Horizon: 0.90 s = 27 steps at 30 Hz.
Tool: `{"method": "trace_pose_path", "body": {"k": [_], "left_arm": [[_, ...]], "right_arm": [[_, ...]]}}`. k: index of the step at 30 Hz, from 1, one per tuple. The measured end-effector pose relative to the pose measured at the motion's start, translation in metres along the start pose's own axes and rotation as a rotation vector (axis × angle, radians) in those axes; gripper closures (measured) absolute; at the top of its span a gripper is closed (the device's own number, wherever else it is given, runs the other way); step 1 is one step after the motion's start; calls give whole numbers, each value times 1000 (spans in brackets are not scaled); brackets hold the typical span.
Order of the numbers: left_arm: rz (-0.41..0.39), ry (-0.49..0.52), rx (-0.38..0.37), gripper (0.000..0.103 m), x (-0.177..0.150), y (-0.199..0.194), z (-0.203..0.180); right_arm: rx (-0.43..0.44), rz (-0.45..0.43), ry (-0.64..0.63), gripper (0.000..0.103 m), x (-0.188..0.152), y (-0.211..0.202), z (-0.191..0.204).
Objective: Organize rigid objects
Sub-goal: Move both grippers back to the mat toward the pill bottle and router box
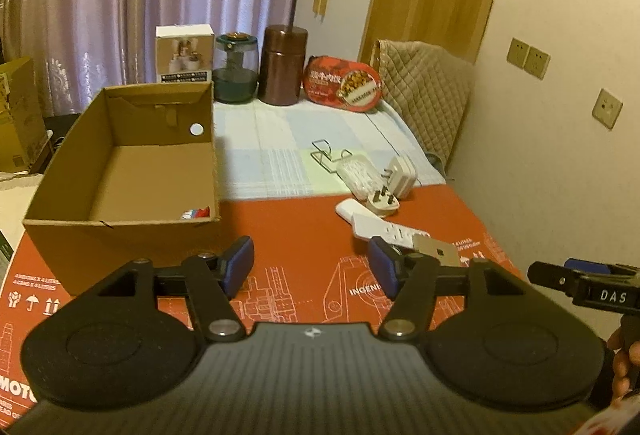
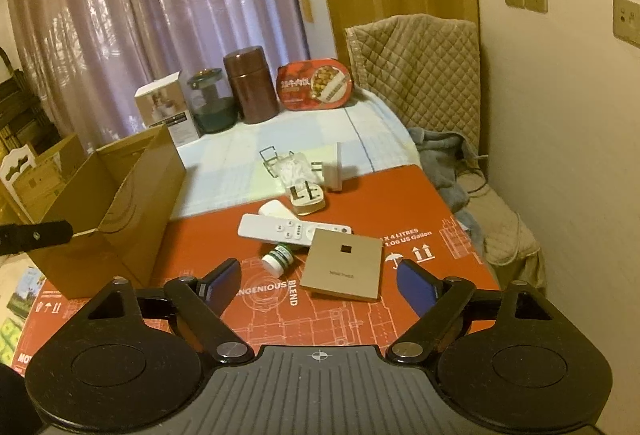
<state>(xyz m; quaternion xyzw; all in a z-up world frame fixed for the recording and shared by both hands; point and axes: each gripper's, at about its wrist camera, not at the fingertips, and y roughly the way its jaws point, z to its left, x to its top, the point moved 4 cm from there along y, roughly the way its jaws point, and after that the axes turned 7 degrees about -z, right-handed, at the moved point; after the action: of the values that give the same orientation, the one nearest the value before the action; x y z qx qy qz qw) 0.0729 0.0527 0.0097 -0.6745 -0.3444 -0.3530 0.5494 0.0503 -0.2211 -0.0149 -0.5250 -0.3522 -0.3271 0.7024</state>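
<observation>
Two grippers hover over a red printed cardboard sheet [image 2: 400,195], each with its jaws apart and nothing between them. On the left gripper [image 1: 312,267] the blue rubber pads [image 1: 240,263] stand moderately spread; on the right gripper [image 2: 318,285] the pads [image 2: 416,289] stand wider.

Seen from the right wrist, just past that gripper's jaws at twelve o'clock lies one flat square tan box [image 2: 344,263] with a small dark square on its lid. At eleven o'clock, touching its corner, one small white bottle [image 2: 278,255] with a green band lies on its side. Beyond these rest one long white remote [image 2: 276,229], one rounded white piece [image 2: 274,210], two white plug adapters [image 2: 306,201], one clear pouch and one bent wire stand [image 2: 272,157], clustered where the red sheet meets a pale checked cloth.

At ten o'clock sits one open brown corrugated carton [image 1: 120,163]; from the left wrist, a small red, white and blue item [image 1: 196,213] shows in its near right corner.

Along the far edge stand four things in a row: one white carton, one dark glass jar, one brown metallic canister [image 1: 282,65] and one red oval food tub [image 1: 342,83].
</observation>
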Motion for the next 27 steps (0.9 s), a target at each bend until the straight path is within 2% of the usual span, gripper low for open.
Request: {"method": "trace_pose_path", "body": {"k": [13,27], "left_arm": [[45,47,-12,42,-23,36,-17],[135,36,-43,41,-50,101,-19]], "right_arm": [[-8,47,76,15,-5,31,-18],[-40,106,134,11,-19,103,-33]]}}
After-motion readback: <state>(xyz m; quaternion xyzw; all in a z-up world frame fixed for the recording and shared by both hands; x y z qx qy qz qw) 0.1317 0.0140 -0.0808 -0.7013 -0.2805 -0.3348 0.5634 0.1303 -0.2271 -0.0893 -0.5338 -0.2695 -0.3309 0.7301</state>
